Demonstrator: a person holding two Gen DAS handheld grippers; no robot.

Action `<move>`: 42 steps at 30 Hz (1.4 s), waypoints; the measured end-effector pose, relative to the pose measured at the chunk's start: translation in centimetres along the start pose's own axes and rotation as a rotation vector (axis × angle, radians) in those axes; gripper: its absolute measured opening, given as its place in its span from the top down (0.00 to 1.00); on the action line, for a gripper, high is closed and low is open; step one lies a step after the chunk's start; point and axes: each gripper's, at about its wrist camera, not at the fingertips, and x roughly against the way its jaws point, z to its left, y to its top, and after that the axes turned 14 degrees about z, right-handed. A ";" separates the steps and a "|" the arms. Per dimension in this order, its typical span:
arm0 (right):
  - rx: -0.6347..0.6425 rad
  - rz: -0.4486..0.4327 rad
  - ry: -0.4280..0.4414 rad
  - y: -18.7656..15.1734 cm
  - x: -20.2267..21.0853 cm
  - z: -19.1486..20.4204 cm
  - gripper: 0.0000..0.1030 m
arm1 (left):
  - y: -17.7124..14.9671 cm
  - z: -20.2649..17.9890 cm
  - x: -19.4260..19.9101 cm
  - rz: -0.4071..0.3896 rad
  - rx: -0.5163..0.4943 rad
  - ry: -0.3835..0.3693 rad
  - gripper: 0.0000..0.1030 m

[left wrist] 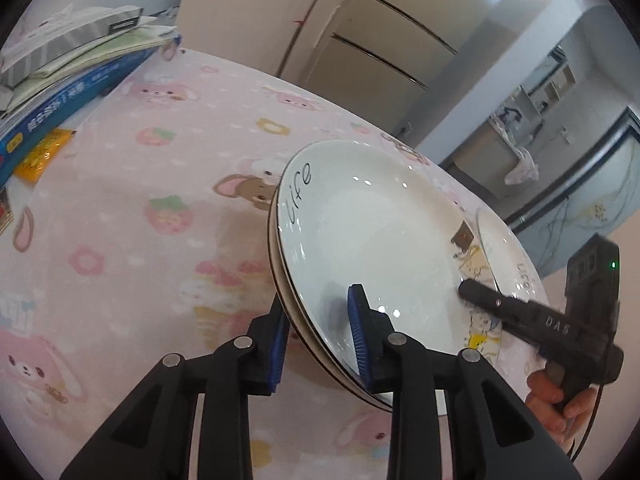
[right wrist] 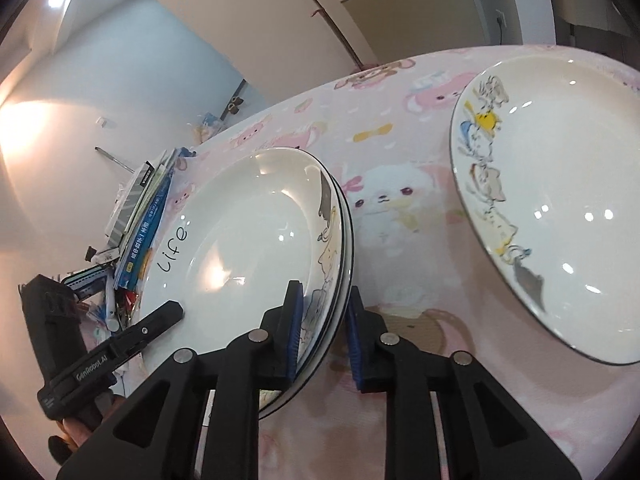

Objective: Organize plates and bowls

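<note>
Two stacked white plates (left wrist: 380,220) with the word "Life" on the rim are tilted over the pink tablecloth. My left gripper (left wrist: 320,340) is shut on their near rim, one blue pad on top and the other underneath. In the right wrist view the same stack (right wrist: 248,220) lies between the fingers of my right gripper (right wrist: 324,332). The inner pad (right wrist: 294,328) rests on the cartoon-printed rim, while the outer pad (right wrist: 354,340) stands a little off the edge. A third plate (right wrist: 560,200) with cartoon figures lies flat to the right, also visible as a sliver (left wrist: 508,256) in the left wrist view.
A pile of books and boxes (left wrist: 72,80) and a yellow packet (left wrist: 42,154) sit at the table's far left. The pink cartoon tablecloth (left wrist: 160,200) covers the table. A hand (left wrist: 560,396) holds the right gripper's handle. Cupboard doors (left wrist: 380,40) stand behind the table.
</note>
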 end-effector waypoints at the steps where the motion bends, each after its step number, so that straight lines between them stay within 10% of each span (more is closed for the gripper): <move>1: -0.001 -0.003 -0.012 0.0 0.4 -0.1 0.81 | 0.0 -0.1 -0.2 0.010 -0.006 -0.012 0.70; 14: -0.053 0.068 -0.130 0.1 0.5 -1.6 0.78 | -0.8 -2.0 -1.9 0.078 -0.063 0.021 0.67; 23: -0.041 -0.005 -0.170 0.2 4.0 -1.1 0.77 | -3.2 -7.6 1.8 -0.162 -0.274 0.411 0.65; 33: -0.140 -0.219 -0.189 0.5 12.2 -4.5 0.75 | -4.9 -14.1 8.0 -0.329 -0.378 0.212 0.21; 42: -0.314 -0.356 -0.239 0.8 17.2 -10.1 0.66 | -0.4 -23.9 5.9 -0.283 -0.465 0.136 0.17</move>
